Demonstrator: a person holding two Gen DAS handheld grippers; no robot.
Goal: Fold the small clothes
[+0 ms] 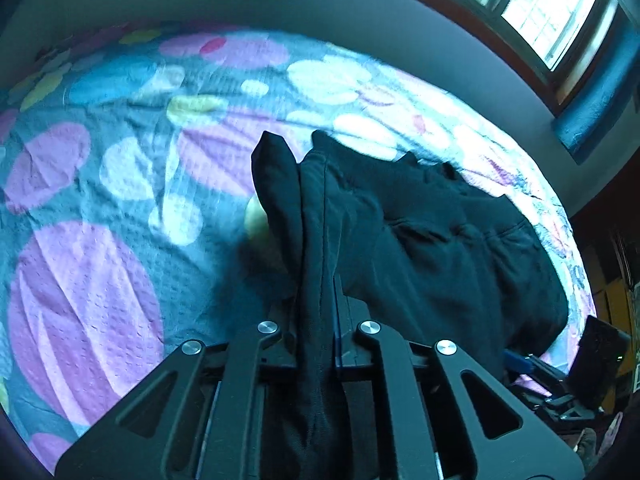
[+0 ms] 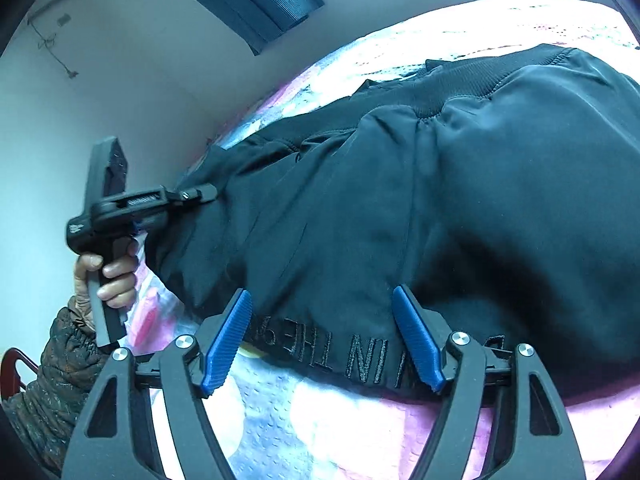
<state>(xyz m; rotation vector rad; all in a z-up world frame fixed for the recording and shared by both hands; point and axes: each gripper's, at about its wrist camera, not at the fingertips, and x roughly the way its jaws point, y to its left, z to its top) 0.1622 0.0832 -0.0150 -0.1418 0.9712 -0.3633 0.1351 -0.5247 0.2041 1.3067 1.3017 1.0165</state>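
The black jacket (image 2: pixel 420 208) is the one garment here, and it lies on the bed (image 1: pixel 100 200) with one end lifted off the cover. In your left wrist view the bulk of it sits toward the bed's right edge, below the window (image 1: pixel 532 4), while a gathered strip of fabric runs straight back into your left gripper (image 1: pixel 318 292). Its two fingers are pressed together on that fold, so the cloth is clamped and pulled up taut from the bedspread. One corner of fabric stands up just left of the pinched strip.

From your right wrist view you see the same jacket from the other side: a ribbed band (image 2: pixel 452 76) curves across its upper part, and a row of stitched letters (image 2: pixel 340 352) runs along the hem nearest you; only part of the wording is readable. Your right gripper (image 2: pixel 322 336) has its two blue-padded fingers (image 2: pixel 226 338) spread wide apart, one to each side of the lettered hem, gripping nothing. Whether the pads touch the cloth is not clear.

At the left of that view your left hand (image 2: pixel 110 276) grips the handle of the other tool, whose tip bites the jacket's far end beside the bed's edge. A quilted brown sleeve (image 2: pixel 52 368) covers that arm. The bedspread shows many coloured ovals.
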